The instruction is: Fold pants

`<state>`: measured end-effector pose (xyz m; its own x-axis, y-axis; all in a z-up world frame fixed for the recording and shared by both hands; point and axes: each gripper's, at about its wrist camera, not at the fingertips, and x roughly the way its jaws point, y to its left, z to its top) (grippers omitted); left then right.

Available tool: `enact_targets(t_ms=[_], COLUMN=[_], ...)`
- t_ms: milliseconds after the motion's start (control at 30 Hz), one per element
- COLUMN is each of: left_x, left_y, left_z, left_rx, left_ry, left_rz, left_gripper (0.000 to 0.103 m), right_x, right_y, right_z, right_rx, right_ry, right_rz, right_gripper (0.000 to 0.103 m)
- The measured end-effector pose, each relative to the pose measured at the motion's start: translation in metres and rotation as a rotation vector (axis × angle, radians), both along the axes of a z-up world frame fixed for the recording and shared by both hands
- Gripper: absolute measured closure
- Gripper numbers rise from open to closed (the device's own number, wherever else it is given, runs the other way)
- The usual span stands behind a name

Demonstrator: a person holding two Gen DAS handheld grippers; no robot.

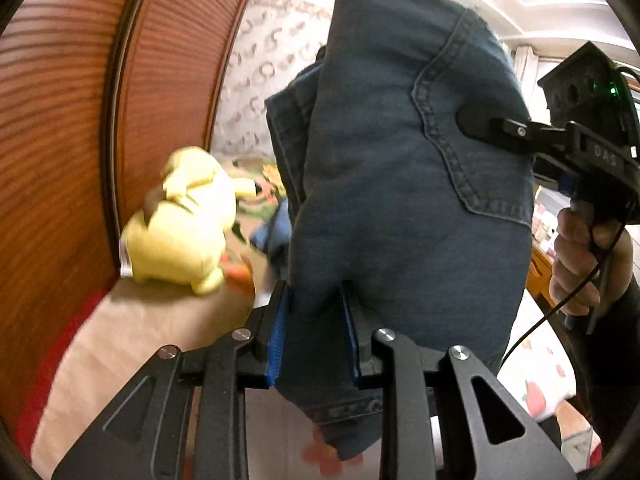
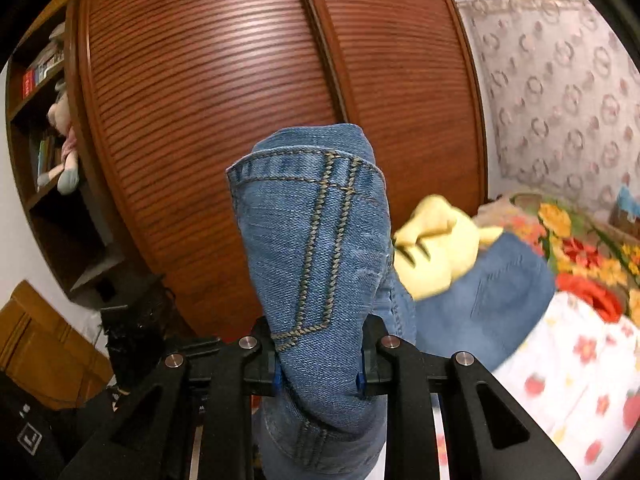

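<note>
The pants are blue denim jeans (image 1: 400,168), held up in the air above the bed. My left gripper (image 1: 316,336) is shut on a thick bunch of the denim between its blue pads. My right gripper (image 2: 320,364) is shut on the waistband part of the jeans (image 2: 316,240), with stitched seams showing. In the left wrist view the right gripper (image 1: 480,120) comes in from the right, its finger pressed on the jeans beside the back pocket, held by a hand. More of the jeans hangs lower right in the right wrist view.
A yellow plush toy (image 1: 184,220) lies on the bed, also in the right wrist view (image 2: 436,244). A brown slatted wardrobe (image 2: 224,92) stands close behind. The bed has a floral cover (image 2: 576,360). A bookshelf (image 2: 44,120) is at the left.
</note>
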<state>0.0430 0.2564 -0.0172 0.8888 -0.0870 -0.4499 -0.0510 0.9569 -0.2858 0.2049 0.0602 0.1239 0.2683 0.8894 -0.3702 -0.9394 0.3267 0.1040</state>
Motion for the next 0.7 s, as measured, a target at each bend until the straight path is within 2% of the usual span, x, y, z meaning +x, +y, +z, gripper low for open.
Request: enact_targets(t_ms=[200, 333, 400, 533, 567, 633, 700], left_x=[0.054, 0.097, 0.126, 0.176, 0.185, 0.196, 0.204], left_y=[0.025, 0.03, 0.03, 0.021, 0.017, 0.01, 0.004], left_z=[0.037, 0.05, 0.047, 0.019, 0.01, -0.007, -0.023], left_rx=[0.029, 0.044, 0.053, 0.057, 0.061, 0.08, 0.101], left_ry=[-0.064, -0.09, -0.074, 0.02, 0.047, 0.091, 0.137], left_rz=[0.041, 0.026, 0.019, -0.023, -0.038, -0.059, -0.069], left_gripper=[0.076, 0.076, 0.076, 0.076, 0.076, 0.076, 0.076], right_x=[0.062, 0.122, 0.167, 0.242, 0.255, 0.271, 0.275], right_y=[0.011, 0.015, 0.025, 0.041, 0.037, 0.025, 0.029], right_z=[0.021, 0.001, -0.025, -0.094, -0.106, -0.119, -0.12], right_rx=[0.081, 0.143, 0.129, -0.016, -0.025, -0.016, -0.057], right_ry=[0.017, 0.074, 0.124, 0.194, 0.219, 0.261, 0.247], right_rz=[0.034, 0.011, -0.041, -0.204, -0.243, -0.276, -0.302], right_gripper=[0.078, 0.078, 0.078, 0.078, 0.076, 0.071, 0.062])
